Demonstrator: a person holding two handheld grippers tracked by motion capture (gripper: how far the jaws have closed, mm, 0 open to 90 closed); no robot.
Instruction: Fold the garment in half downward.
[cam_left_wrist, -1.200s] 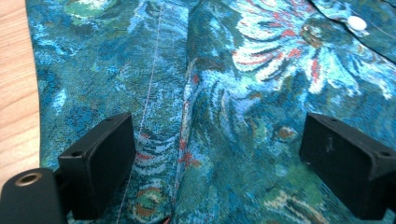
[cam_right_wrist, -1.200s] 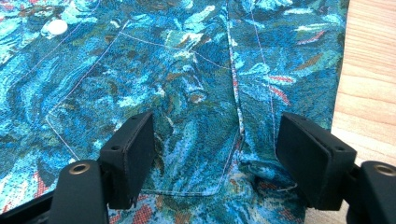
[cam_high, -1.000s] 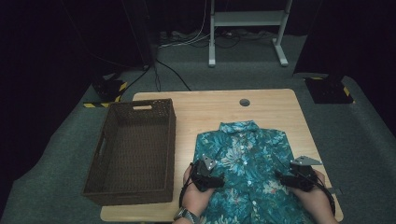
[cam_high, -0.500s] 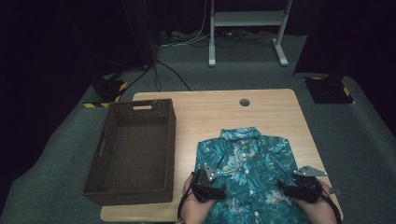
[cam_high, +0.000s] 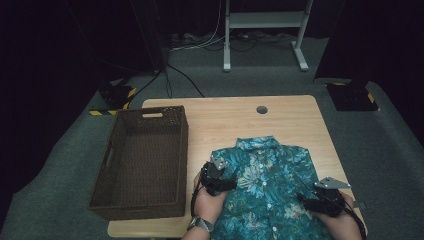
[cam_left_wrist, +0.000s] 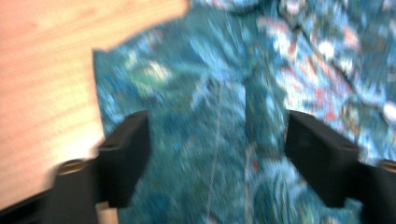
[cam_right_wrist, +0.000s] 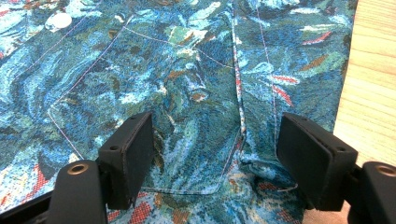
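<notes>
A teal flower-print shirt (cam_high: 272, 175) lies flat on the wooden table (cam_high: 225, 120), collar at the far end, buttons up. My left gripper (cam_high: 231, 184) hovers at the shirt's left edge. In the left gripper view its jaws (cam_left_wrist: 217, 135) stand apart over the blurred fabric; they have just been closing, and nothing is pinched between them. My right gripper (cam_high: 305, 199) rests at the shirt's right edge. In the right gripper view it (cam_right_wrist: 215, 135) is open, with the shirt's pocket and a side fold (cam_right_wrist: 261, 140) lying between the pads, untouched.
A dark woven basket (cam_high: 145, 160) stands empty on the table's left side, close to the left hand. A round cable hole (cam_high: 261, 109) sits in the far part of the tabletop. The shirt's hem reaches the near table edge. Grey carpet surrounds the table.
The shirt slid slightly toward the near edge early on. My left gripper then rose and moved away from the near edge along the shirt's left side. The right gripper stayed roughly in place.
</notes>
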